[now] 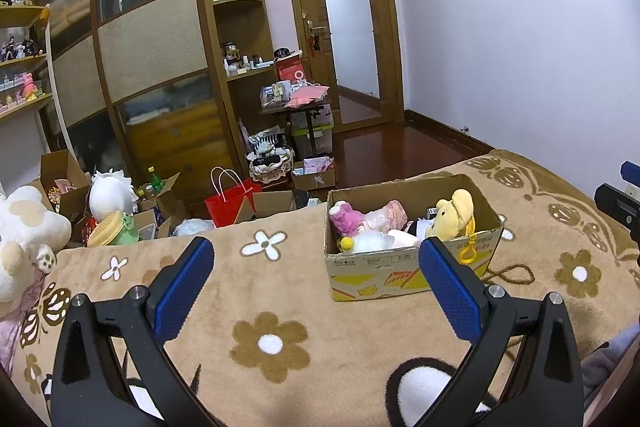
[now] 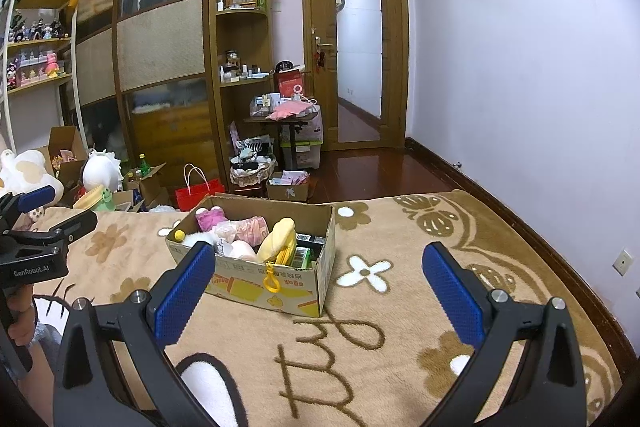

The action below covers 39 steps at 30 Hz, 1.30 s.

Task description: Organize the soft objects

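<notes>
A brown flower-patterned blanket [image 1: 280, 307] covers the bed, and near its far edge a cardboard box [image 2: 256, 277] is seen standing upright with its flaps open. Soft toys are packed inside the box: a yellow plush [image 1: 454, 213] leans against the near wall with its yellow clip [image 2: 271, 277] hung over the outside, a pink plush [image 1: 346, 217] lies toward the far left corner, and pale pink and white soft items are crowded between them. Small printed packets are glimpsed at the box's right end, but their labels cannot be read. At the blanket's left edge a large white plush [image 1: 20, 239] is cut off by the frame. The left gripper [image 1: 316, 267] is held above the blanket near the box, fingers spread wide and empty. The right gripper [image 2: 318, 269] is likewise released, nothing between its blue pads [image 2: 184, 297]. A hand [image 2: 20, 315] is partly seen on the left gripper's handle.
</notes>
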Each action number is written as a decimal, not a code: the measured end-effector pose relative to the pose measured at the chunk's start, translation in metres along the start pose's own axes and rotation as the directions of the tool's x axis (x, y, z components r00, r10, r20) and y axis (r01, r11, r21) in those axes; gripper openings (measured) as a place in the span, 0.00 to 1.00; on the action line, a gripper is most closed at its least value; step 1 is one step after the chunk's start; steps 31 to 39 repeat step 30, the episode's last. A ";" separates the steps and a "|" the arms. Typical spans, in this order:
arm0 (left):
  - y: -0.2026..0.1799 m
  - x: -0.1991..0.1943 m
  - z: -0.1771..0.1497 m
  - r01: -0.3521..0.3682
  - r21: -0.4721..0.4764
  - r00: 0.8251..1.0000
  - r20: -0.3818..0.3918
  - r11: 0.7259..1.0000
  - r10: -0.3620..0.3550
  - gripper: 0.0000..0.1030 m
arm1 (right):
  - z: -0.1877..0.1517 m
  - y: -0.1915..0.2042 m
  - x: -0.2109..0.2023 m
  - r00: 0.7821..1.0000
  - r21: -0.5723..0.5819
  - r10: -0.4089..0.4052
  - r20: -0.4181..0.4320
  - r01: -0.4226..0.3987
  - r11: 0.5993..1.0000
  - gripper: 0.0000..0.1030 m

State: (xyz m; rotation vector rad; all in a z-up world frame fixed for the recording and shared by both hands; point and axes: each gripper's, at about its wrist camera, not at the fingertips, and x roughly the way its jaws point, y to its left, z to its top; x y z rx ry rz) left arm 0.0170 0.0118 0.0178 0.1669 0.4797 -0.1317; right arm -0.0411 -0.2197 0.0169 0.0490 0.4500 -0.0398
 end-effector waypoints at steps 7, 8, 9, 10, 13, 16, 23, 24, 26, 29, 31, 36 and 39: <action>0.003 -0.001 -0.002 -0.001 -0.009 1.000 0.007 1.000 0.001 0.98 | -0.001 -0.002 0.001 1.000 0.000 0.000 -0.001 0.000 1.000 1.00; 0.003 -0.001 -0.003 0.000 -0.009 1.000 0.004 1.000 0.000 0.98 | -0.001 -0.003 0.001 1.000 0.000 0.000 -0.001 0.000 1.000 1.00; 0.003 -0.001 -0.003 0.000 -0.007 1.000 0.003 1.000 0.001 0.98 | -0.001 -0.003 0.001 1.000 0.000 -0.002 0.001 0.002 1.000 1.00; 0.003 -0.001 -0.003 -0.001 -0.004 1.000 0.000 1.000 0.001 0.98 | -0.001 -0.002 0.001 1.000 -0.001 -0.001 0.000 0.001 1.000 1.00; 0.002 -0.002 -0.003 0.002 0.004 1.000 -0.002 1.000 -0.002 0.98 | -0.001 -0.003 0.002 1.000 0.001 -0.003 0.000 0.003 1.000 1.00; 0.000 -0.001 -0.002 0.000 0.013 1.000 -0.005 1.000 0.000 0.98 | 0.000 -0.003 0.001 1.000 0.000 -0.002 0.000 0.002 1.000 1.00; 0.000 0.001 -0.002 0.009 0.017 1.000 -0.016 1.000 -0.009 0.98 | 0.000 -0.004 0.002 1.000 0.001 -0.001 -0.001 0.001 1.000 1.00; 0.000 0.001 -0.002 0.009 0.017 1.000 -0.015 1.000 -0.009 0.98 | 0.000 -0.004 0.002 1.000 0.000 0.001 -0.002 -0.001 1.000 1.00; 0.000 0.001 -0.002 0.009 0.016 1.000 -0.016 1.000 -0.009 0.98 | 0.000 -0.004 0.002 1.000 -0.001 -0.001 -0.002 0.001 1.000 1.00; 0.000 0.001 -0.002 0.010 0.016 1.000 -0.016 1.000 -0.010 0.98 | -0.003 -0.008 0.002 1.000 0.000 -0.001 0.000 0.001 1.000 1.00; 0.000 0.001 -0.002 0.011 0.017 1.000 -0.016 1.000 -0.011 0.98 | -0.003 -0.008 0.003 1.000 0.000 -0.001 0.000 0.001 1.000 1.00; 0.000 0.001 -0.002 0.011 0.017 1.000 -0.016 1.000 -0.011 0.98 | -0.003 -0.008 0.003 1.000 0.000 -0.001 0.000 0.001 1.000 1.00; 0.000 0.001 -0.002 0.011 0.017 1.000 -0.016 1.000 -0.011 0.98 | -0.003 -0.008 0.003 1.000 0.000 -0.001 0.000 0.001 1.000 1.00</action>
